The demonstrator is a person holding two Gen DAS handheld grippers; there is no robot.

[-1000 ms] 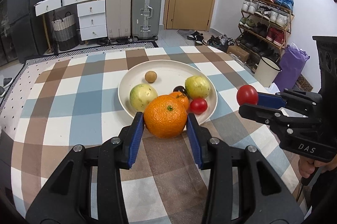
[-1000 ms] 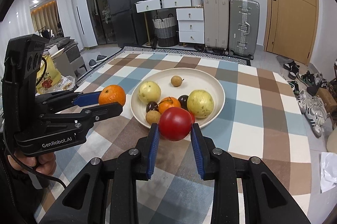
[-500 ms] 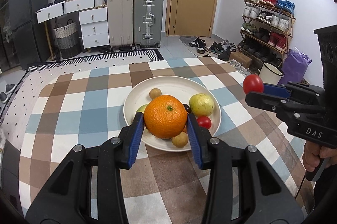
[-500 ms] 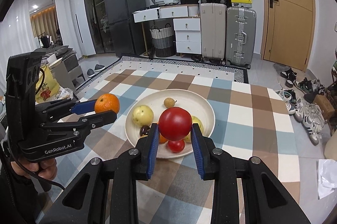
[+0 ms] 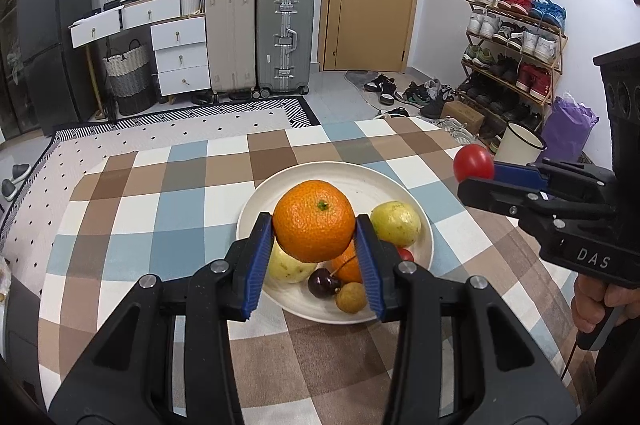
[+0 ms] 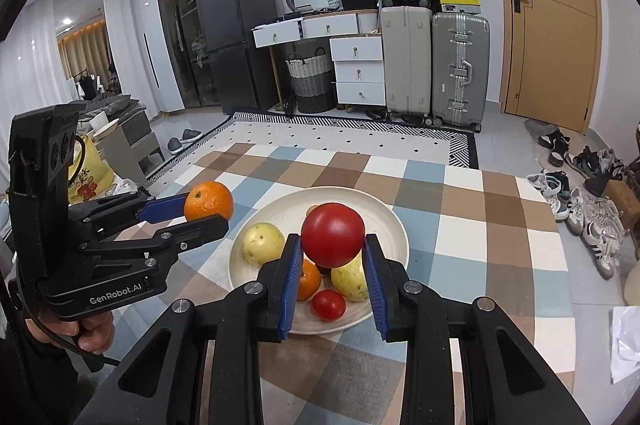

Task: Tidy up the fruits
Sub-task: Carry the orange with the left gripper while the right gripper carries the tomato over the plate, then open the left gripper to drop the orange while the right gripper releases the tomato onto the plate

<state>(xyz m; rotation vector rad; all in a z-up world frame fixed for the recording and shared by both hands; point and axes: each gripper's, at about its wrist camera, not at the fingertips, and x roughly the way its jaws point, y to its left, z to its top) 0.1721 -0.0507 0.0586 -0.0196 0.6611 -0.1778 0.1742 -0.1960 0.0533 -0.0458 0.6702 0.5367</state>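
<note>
My left gripper (image 5: 315, 225) is shut on a large orange (image 5: 314, 220) and holds it in the air over the near side of a white plate (image 5: 360, 181). My right gripper (image 6: 332, 245) is shut on a red tomato (image 6: 333, 234), also lifted above the plate (image 6: 288, 213). On the plate lie a yellow-green fruit (image 5: 396, 221), a smaller orange (image 6: 308, 279), a small red tomato (image 6: 329, 304), a dark cherry (image 5: 322, 283) and a small brown fruit (image 5: 351, 298). Each gripper shows in the other's view, the left (image 6: 208, 211) and the right (image 5: 474, 165).
The plate sits on a table with a checked cloth (image 5: 160, 209). Beyond the table are suitcases (image 5: 284, 37), white drawers (image 5: 180, 53), a basket (image 5: 128, 81), a door and a shoe rack (image 5: 516, 37). A white bucket (image 5: 520, 145) stands by the table's right side.
Both grippers have risen with their fruit over the last second. The plate now sits lower and farther below them in both views.
</note>
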